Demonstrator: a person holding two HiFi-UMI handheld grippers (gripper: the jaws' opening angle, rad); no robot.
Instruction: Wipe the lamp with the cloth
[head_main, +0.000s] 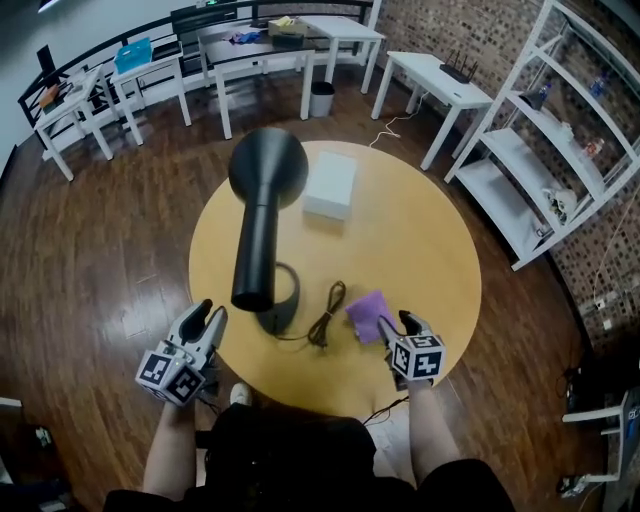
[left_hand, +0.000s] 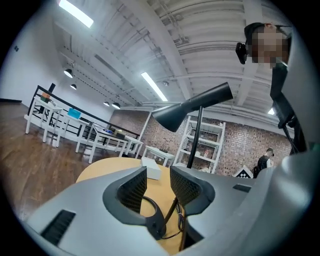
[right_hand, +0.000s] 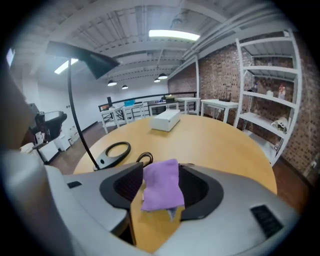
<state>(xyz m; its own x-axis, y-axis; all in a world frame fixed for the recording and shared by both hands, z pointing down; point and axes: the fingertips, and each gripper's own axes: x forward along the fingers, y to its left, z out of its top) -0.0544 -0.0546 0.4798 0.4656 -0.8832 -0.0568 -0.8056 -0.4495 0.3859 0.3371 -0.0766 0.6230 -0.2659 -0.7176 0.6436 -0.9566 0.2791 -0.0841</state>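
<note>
Yellow round table lies under both tools. Nearest me, the left gripper hangs at the table's edge, pointing level. Its jaws are parted on nothing, and a ring base shows through the gap. The right gripper tilts down over the near rim with its jaws spread wide. The purple cloth lies on the wood between them, not pinched. That fits a cloth about to be gathered or one let go after wiping; I cannot tell which. Either way, I judge the care lies in keeping those jaws clear of the coiled cable just beside. Farther on, the black lamp rises from that base, with a white box beyond.
</note>
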